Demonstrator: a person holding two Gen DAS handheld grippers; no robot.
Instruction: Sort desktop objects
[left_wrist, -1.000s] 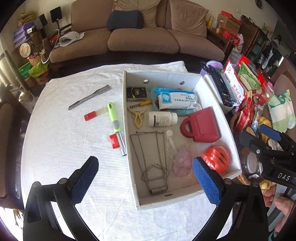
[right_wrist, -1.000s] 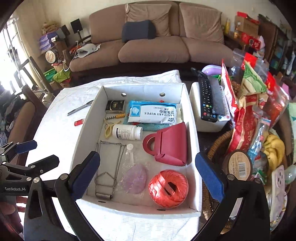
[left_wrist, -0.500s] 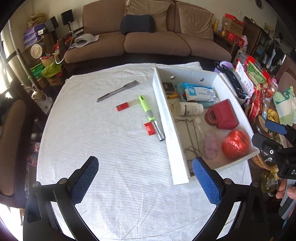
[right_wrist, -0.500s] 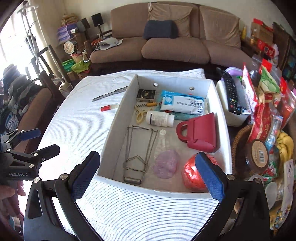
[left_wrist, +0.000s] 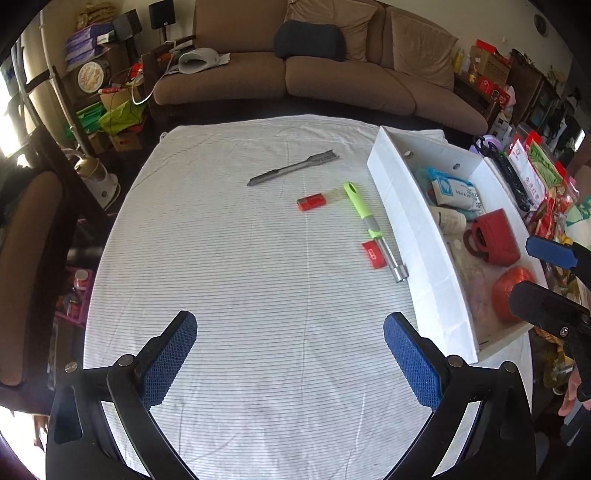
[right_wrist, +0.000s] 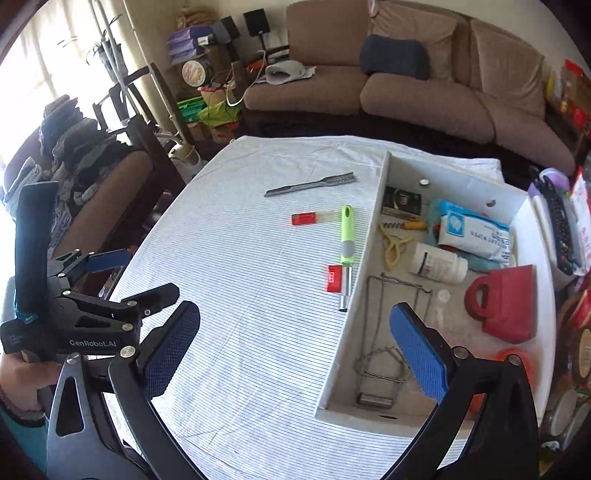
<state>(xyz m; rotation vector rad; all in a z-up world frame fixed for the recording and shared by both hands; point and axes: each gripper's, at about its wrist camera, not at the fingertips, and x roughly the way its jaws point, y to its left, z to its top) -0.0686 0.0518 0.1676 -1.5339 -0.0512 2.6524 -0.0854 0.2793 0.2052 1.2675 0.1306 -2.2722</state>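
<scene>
Tools: left tool (left_wrist: 290, 354) and right tool (right_wrist: 295, 343), both spread wide, empty, above the desk (left_wrist: 240, 295). Risk: green-handled tool (left_wrist: 360, 210), ahead-right of the left tool, lies touching the red packet (left_wrist: 373, 254) and just beside the white box (left_wrist: 417, 236) wall; fingers could foul either.

Bright daylight pouring in from left, window blown out to pure white in right wrist view; white striped tablecloth (left_wrist: 258, 277) evenly lit, shadows soft and short; strong fisheye bending at edges, dark vignette in corners; centre sharp, brown fabric sofa (right_wrist: 424, 85) slightly soft, cluttered right edge smeared
</scene>
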